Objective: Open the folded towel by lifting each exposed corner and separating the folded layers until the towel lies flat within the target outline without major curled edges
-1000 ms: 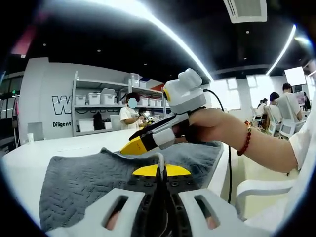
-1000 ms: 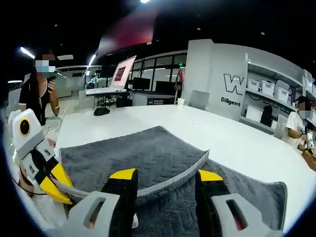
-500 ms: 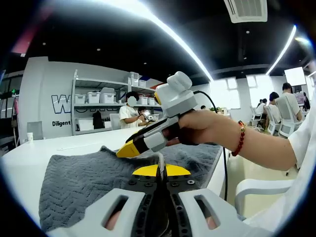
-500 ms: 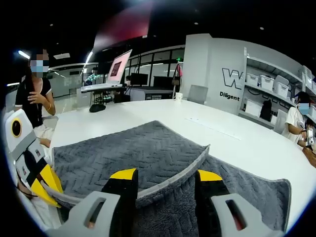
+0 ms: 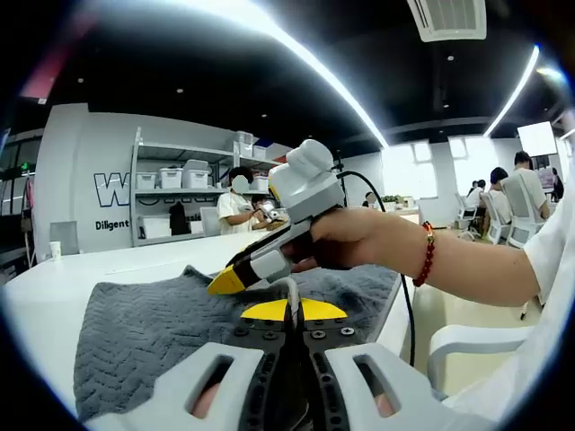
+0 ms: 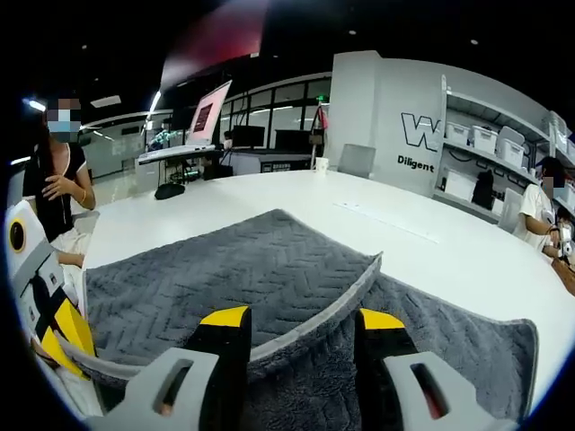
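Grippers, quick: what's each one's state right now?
Left hand-held gripper: shut on the grey towel's pale edge.
Right hand-held gripper: open, jaws apart either side of the towel's raised folded edge, gripping nothing.

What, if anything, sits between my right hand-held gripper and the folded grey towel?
Nothing visible. The right hand-held gripper is open right over the grey towel, its jaws straddling the raised folded edge. The left hand-held gripper is shut on the towel's edge. The white table around the towel looks bare nearby.

Grey wall [image 6: 395, 117] bears a large "W"; beneath it, "Diligent"
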`<action>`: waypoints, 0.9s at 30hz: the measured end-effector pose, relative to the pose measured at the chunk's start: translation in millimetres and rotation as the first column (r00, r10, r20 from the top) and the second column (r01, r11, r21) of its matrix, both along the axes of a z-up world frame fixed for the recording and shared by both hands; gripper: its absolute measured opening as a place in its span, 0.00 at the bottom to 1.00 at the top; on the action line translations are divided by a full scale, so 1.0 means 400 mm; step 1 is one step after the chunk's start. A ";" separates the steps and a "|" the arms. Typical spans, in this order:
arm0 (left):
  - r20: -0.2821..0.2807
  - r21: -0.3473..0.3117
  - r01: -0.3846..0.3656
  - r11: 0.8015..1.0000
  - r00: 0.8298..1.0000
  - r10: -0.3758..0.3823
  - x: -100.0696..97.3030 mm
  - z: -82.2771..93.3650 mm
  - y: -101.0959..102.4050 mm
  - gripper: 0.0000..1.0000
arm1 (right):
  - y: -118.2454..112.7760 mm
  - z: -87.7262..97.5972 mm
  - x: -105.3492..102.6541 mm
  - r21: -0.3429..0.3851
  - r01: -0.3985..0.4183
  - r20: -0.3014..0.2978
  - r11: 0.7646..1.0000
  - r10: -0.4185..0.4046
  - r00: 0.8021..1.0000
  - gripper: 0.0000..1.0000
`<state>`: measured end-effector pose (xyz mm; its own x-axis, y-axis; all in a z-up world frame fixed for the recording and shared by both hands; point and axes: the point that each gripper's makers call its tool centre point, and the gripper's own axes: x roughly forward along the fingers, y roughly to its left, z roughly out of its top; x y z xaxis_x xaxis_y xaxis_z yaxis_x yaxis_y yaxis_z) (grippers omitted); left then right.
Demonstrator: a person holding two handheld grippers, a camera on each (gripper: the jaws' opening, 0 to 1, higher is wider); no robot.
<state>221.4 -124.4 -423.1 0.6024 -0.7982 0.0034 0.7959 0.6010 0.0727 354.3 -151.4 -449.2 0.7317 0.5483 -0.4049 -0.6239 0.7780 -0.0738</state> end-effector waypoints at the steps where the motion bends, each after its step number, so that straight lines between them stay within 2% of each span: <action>1: 0.000 0.000 0.000 1.000 1.000 0.000 0.000 0.000 0.000 0.00 | 0.000 -0.005 0.003 0.000 0.002 -0.005 1.000 -0.002 1.000 0.43; 10: -0.002 0.002 0.004 1.000 1.000 -0.004 -0.001 -0.006 -0.002 0.00 | 0.003 -0.023 0.009 0.003 0.013 -0.032 1.000 -0.013 0.999 0.43; 27: -0.008 0.008 0.008 1.000 1.000 -0.008 -0.001 -0.015 0.001 0.00 | -0.021 -0.051 0.071 -0.025 0.050 -0.072 0.998 -0.052 0.996 0.42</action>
